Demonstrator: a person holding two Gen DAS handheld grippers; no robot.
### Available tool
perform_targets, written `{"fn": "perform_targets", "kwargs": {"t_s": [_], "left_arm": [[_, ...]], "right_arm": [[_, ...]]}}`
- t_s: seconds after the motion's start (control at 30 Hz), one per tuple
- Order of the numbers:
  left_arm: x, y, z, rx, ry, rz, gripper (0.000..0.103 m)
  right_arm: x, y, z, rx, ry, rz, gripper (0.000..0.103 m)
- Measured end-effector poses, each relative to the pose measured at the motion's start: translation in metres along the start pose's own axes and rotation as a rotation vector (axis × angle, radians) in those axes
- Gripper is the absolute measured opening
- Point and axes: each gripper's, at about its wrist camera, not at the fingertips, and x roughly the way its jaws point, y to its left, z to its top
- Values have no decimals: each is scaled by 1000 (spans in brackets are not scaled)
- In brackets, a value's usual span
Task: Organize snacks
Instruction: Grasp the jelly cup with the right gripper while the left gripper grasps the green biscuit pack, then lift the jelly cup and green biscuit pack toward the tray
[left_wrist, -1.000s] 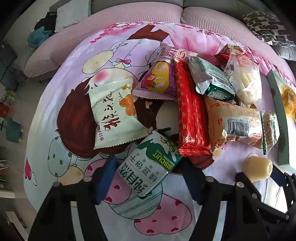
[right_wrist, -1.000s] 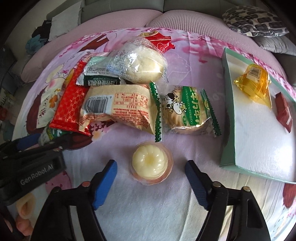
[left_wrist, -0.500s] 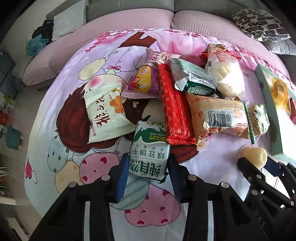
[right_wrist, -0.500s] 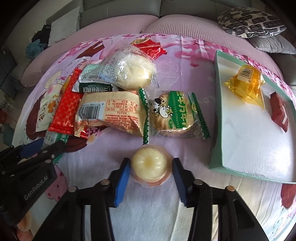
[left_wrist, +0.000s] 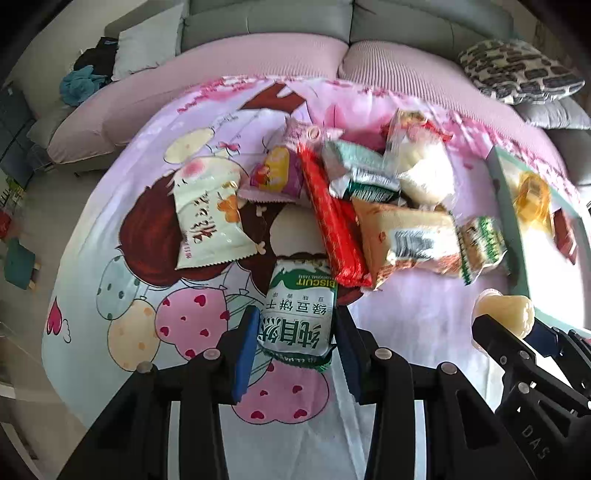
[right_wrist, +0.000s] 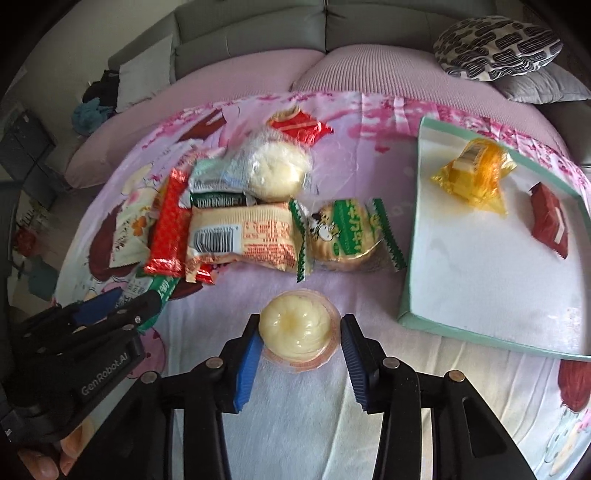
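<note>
On bed with pink cartoon sheet (left_wrist: 110, 229): left gripper (left_wrist: 295, 350) closed on green-and-white biscuit packet (left_wrist: 299, 310), blue pads pinching its sides, jaws just closed in. Right gripper (right_wrist: 299, 350) clamped on pale yellow jelly pudding cup (right_wrist: 297, 328). Mixed snack wrappers (right_wrist: 240, 236) piled at 11 o'clock of cup. Mint-edged white tray (right_wrist: 480, 295) at 2 o'clock, holding orange-wrapped sweet (right_wrist: 476, 173) and dark red packet (right_wrist: 548, 221).

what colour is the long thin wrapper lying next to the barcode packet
Red with a fine gold pattern; the long wrapper shows best in the right wrist view.
</note>
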Motion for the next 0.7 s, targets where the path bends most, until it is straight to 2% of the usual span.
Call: {"fn": "perform_targets", "kwargs": {"t_s": [0.3, 0.7], "left_arm": [[-29, 11, 8, -35, -90, -34, 36], [-21, 23, 14, -58, -89, -30, 36]], "right_arm": [[-25, -4, 2, 8, -65, 21, 45], [-23, -10, 1, 19, -43, 14, 45]]}}
